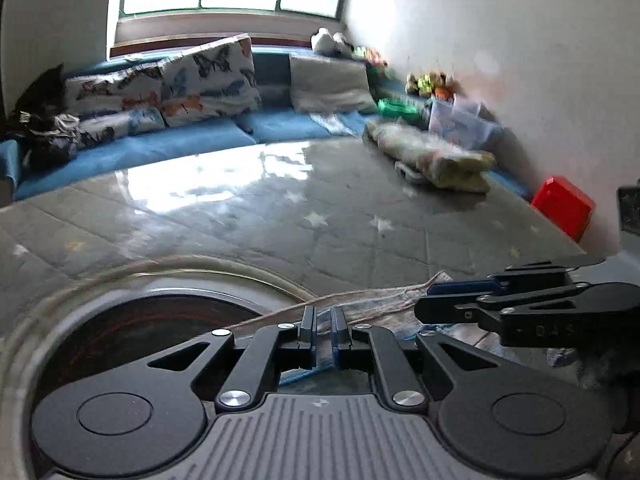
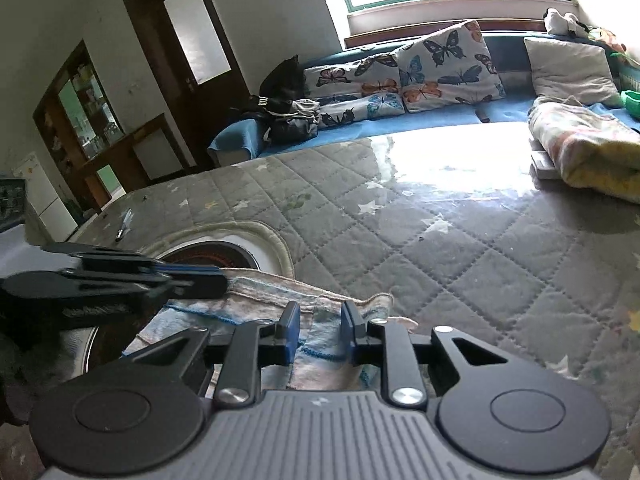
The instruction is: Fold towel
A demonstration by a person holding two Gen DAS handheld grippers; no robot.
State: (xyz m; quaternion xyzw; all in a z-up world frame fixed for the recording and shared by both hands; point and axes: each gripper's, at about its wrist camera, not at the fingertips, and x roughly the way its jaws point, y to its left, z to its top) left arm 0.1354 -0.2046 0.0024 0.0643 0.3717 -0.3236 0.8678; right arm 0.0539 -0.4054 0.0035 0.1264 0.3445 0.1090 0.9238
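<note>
We see the towel (image 2: pixel 320 340), pale with blue stripes, lying on a grey quilted cover (image 2: pixel 460 264) printed with small stars. Part of the towel reaches over a round opening (image 2: pixel 208 254) cut in this cover, where a dark disc shows inside a white ring.

In the left wrist view, the left gripper (image 1: pixel 324 322) has its two blue-padded fingers drawn very near to each other, with a thin edge of the towel (image 1: pixel 380 300) running between them; it seems to pinch this edge, though the picture is a little blurred there. The right gripper (image 1: pixel 452 290) enters that view from the right side, just beside the left one, with its tip touching the same edge.

In the right wrist view, the right gripper (image 2: pixel 320 322) stands with a clear gap between its fingers, and the towel lies under and between them without being pressed. The left gripper (image 2: pixel 208 276) comes in from the left, with its tip on the towel's far edge.

Behind the cover is a blue sofa (image 2: pixel 420 124) with butterfly cushions (image 2: pixel 444 64), and a folded blanket (image 2: pixel 580 144) lies at the right.
</note>
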